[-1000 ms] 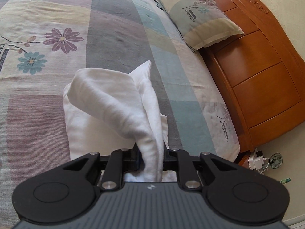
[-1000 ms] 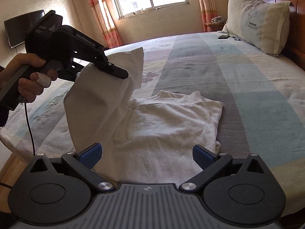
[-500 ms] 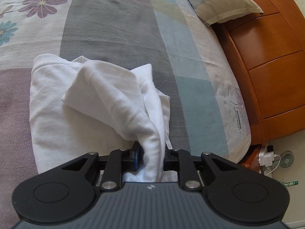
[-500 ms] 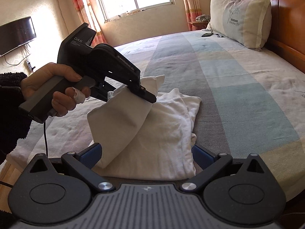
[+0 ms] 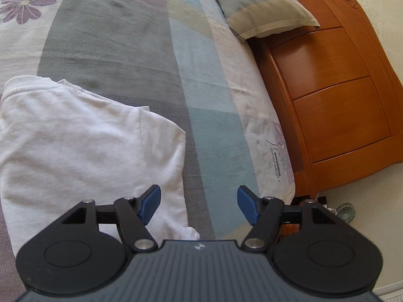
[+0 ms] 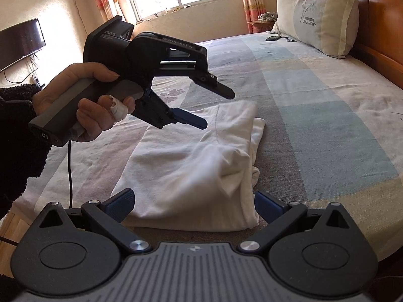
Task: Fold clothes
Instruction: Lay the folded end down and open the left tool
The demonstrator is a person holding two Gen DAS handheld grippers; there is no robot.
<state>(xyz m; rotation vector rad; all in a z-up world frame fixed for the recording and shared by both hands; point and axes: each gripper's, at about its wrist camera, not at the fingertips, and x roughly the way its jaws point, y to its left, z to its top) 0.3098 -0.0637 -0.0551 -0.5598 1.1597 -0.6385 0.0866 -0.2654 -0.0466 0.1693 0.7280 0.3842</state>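
Note:
A white garment (image 6: 196,166) lies folded flat on the striped bedspread (image 6: 314,105); in the left wrist view the same garment (image 5: 83,146) fills the lower left. My left gripper (image 5: 199,203) hovers just above the cloth's right edge, its jaws opening, with nothing between the blue pads. From the right wrist view that left gripper (image 6: 216,110) hangs over the garment's far end, held by a hand (image 6: 95,105). My right gripper (image 6: 194,206) stands open at the garment's near edge, one finger on each side of the fold, not pressing it.
A pillow (image 6: 320,15) leans on the wooden headboard (image 5: 335,95) at the bed's far right. A small fan (image 5: 346,212) and a power strip sit on the floor beside the bed. A TV (image 6: 20,42) hangs on the left wall, and a window is behind.
The left gripper carried the raised flap of cloth down across the garment and let it go; its jaws have spread. The garment now lies flat. The right gripper stayed in place.

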